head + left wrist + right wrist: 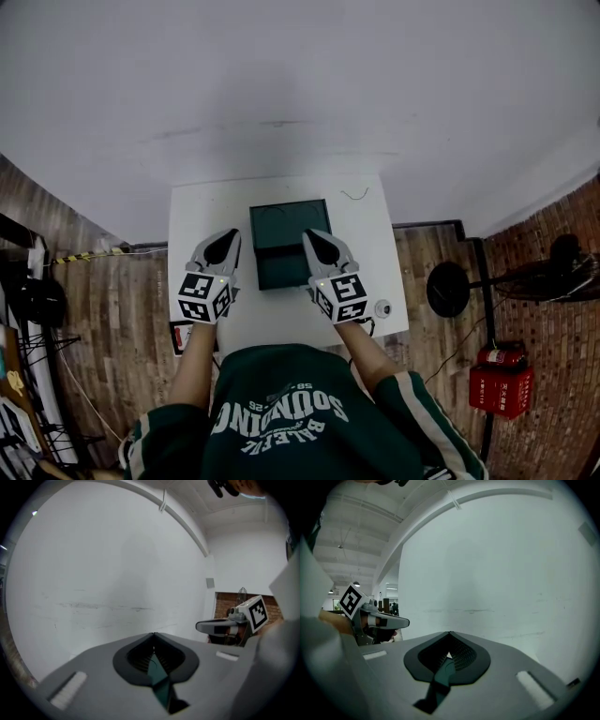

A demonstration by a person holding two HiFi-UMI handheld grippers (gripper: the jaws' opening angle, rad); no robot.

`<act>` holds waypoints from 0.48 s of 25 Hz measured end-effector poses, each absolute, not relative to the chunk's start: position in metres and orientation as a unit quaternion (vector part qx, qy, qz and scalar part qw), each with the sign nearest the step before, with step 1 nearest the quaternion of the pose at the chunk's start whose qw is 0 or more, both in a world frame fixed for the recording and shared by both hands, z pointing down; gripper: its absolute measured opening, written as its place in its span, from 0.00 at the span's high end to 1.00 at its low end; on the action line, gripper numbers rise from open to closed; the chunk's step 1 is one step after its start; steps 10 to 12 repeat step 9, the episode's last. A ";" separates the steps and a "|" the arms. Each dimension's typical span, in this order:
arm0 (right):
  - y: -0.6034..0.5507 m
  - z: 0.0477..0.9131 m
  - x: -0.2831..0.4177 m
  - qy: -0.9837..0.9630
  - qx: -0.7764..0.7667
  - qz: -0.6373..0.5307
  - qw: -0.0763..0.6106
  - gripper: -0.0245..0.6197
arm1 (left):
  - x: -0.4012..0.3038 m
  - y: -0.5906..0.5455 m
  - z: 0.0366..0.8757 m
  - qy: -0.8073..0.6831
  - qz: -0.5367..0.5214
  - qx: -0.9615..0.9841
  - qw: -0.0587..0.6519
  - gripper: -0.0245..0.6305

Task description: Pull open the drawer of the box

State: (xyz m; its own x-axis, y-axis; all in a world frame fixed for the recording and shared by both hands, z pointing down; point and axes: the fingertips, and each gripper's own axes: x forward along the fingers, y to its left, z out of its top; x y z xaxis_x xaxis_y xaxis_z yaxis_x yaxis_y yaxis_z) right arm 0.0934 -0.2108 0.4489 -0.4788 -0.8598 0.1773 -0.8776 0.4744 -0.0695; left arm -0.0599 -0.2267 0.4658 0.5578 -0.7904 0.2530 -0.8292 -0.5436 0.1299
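A dark green box (289, 242) stands in the middle of a white table (375, 234). From the head view I cannot tell how its drawer stands. My left gripper (223, 246) hovers at the box's left side and my right gripper (319, 246) at its right side. Both point at the white wall, level with each other. In the left gripper view the left gripper (153, 633) is shut with nothing held, and the right gripper (220, 626) shows beside it. The right gripper view shows the right gripper (449, 632) shut on nothing as well, with the left gripper (389, 620) at its side.
A small white round object (382, 307) lies near the table's front right corner, and a thin wire (354, 195) at its back edge. On the wooden floor to the right stand a fan (450, 289) and a red crate (500, 384). The white wall rises right behind the table.
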 end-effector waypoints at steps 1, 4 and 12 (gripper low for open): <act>-0.211 0.449 0.093 -0.856 0.507 0.074 0.061 0.96 | -0.060 -0.227 0.466 -0.462 0.082 0.875 0.119 0.88; -0.210 0.449 0.092 -0.857 0.507 0.068 0.064 0.96 | -0.059 -0.226 0.468 -0.461 0.082 0.875 0.121 0.88; -0.205 0.448 0.091 -0.859 0.503 0.057 0.070 0.96 | -0.057 -0.223 0.468 -0.459 0.084 0.876 0.123 0.88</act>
